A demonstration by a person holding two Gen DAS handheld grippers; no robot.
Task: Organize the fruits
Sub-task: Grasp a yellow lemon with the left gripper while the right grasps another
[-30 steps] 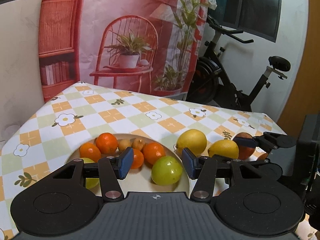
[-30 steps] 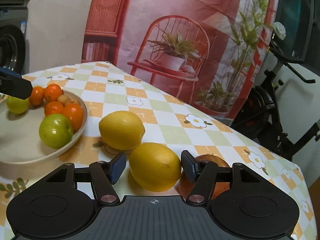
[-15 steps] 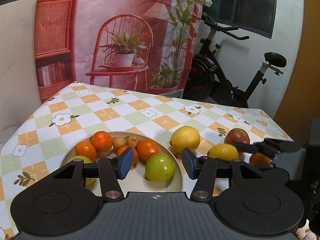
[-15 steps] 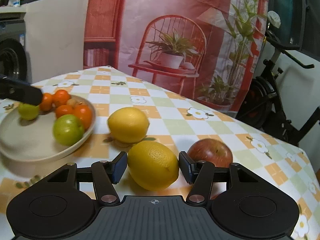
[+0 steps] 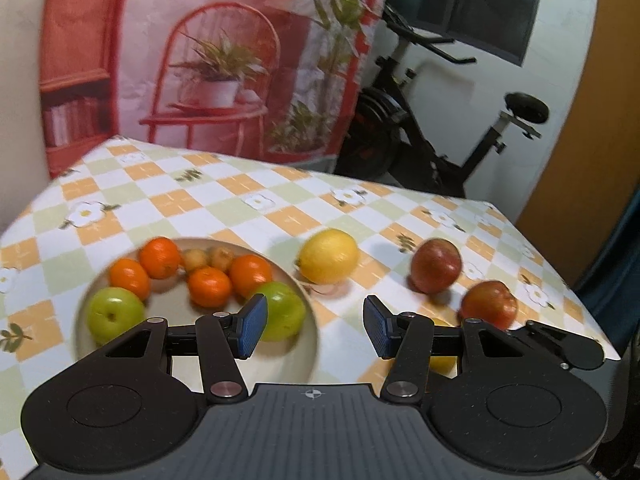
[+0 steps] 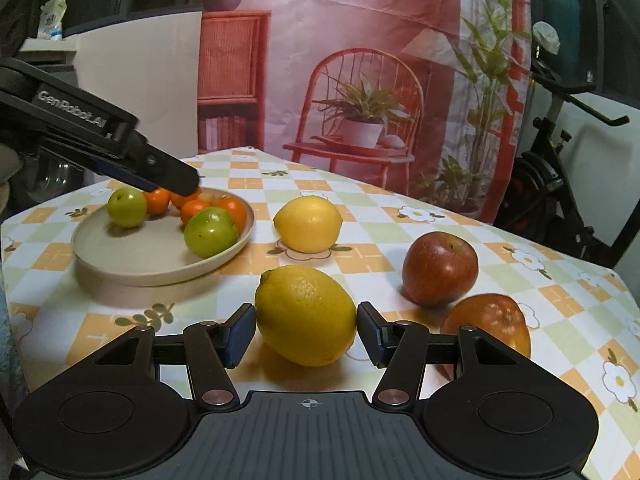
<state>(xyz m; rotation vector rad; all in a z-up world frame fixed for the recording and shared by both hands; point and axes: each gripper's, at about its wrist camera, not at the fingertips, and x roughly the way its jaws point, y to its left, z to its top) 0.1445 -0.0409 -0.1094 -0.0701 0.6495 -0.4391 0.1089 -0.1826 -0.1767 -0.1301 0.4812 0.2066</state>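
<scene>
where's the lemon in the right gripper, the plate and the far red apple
lemon [image 6: 306, 316], right wrist view, middle of its peel
plate [image 6: 120, 256], right wrist view, bare inner surface
far red apple [image 6: 440, 268], right wrist view, front face

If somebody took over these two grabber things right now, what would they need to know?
Right hand-held gripper: pads against the near lemon, jaws just closed in; it looks gripped.
Left hand-held gripper: open, empty, over the plate.
Done: four oranges, two green apples and two small brownish fruits are on the plate.
Left: far lemon and two red apples lie on the table, seemingly plate-bound.
</scene>
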